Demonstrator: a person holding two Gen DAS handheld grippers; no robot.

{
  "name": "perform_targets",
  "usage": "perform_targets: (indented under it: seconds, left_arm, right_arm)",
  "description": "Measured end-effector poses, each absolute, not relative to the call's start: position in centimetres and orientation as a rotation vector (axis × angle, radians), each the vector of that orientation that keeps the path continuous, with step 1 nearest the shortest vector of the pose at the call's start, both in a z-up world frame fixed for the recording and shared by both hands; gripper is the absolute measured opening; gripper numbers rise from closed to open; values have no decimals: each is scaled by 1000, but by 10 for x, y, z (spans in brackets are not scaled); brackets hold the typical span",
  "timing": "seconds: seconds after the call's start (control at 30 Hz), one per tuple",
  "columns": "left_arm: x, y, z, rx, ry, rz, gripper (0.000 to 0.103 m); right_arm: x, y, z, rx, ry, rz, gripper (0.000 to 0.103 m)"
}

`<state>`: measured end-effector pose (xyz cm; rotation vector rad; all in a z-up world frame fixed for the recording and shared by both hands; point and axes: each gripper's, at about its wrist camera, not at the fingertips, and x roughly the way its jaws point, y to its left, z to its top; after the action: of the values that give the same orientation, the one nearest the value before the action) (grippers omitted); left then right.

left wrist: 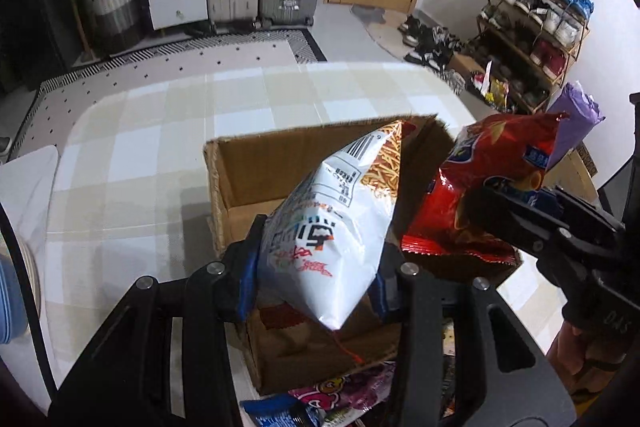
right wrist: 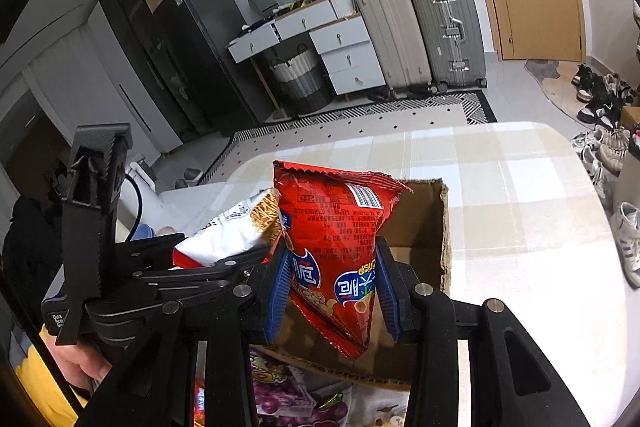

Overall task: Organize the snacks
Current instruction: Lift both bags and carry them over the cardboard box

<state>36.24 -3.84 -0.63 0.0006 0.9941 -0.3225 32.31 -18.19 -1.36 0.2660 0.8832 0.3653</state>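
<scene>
My left gripper (left wrist: 316,267) is shut on a white snack bag (left wrist: 340,219) with a noodle-stick picture, held above the open cardboard box (left wrist: 256,171). My right gripper (right wrist: 332,291) is shut on a red snack bag (right wrist: 336,239), also held over the box (right wrist: 432,227). In the left wrist view the red bag (left wrist: 488,179) and right gripper (left wrist: 520,211) are at the right. In the right wrist view the white bag (right wrist: 236,227) and left gripper (right wrist: 192,267) are at the left. The box interior looks bare where visible.
The box stands on a table with a checked cloth (left wrist: 160,131). Loose snack packs lie in front of the box, a purple grape pack (right wrist: 288,395) and a blue pack (left wrist: 280,411) among them. A purple bag (left wrist: 576,123) stands right of the box. Suitcases and a shoe rack stand beyond.
</scene>
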Motion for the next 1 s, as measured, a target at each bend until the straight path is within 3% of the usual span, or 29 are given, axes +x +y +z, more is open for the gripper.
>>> perform_targets:
  seconds: [0.37, 0.6, 0.77, 1.0]
  left_arm:
    - [381, -46, -54, 55, 1045, -354, 41]
    - [376, -48, -52, 66, 1047, -360, 41]
    - [376, -53, -53, 96, 1063, -362, 49]
    - [375, -50, -52, 66, 1072, -348, 50]
  right_arm:
    - [341, -176, -42, 230, 928, 349, 39]
    - [338, -179, -51, 228, 942, 331, 39]
    - [337, -180, -54, 218, 948, 319, 39]
    - [339, -181, -59, 212, 971, 319, 40]
